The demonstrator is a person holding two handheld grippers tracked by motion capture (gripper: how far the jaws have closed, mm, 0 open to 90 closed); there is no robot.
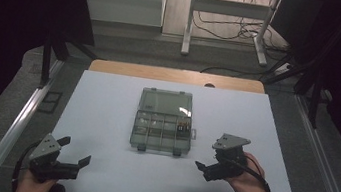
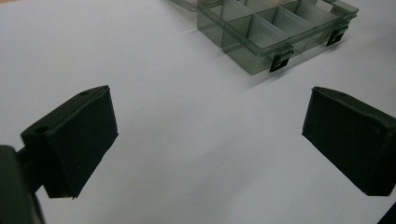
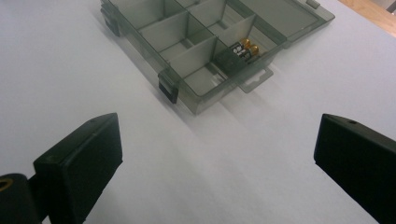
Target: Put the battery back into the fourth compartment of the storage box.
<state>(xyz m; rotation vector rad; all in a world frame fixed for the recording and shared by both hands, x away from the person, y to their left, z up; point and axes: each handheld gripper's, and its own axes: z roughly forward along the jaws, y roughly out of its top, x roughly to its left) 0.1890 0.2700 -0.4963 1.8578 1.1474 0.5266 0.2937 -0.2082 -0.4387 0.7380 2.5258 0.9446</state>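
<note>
Organizer box [image 1: 162, 120] open at mid-table, both our grippers empty.

It lies with its lid folded back on the white table [image 1: 105, 117], long axis running away from us, two batteries [image 3: 246, 48] in a right-hand compartment. Our right gripper [image 1: 205, 165] is nearer (just off the box's near right corner); the left gripper [image 1: 75, 149] sits well apart. Both sets of fingers are spread wide, gripping nothing.
</note>
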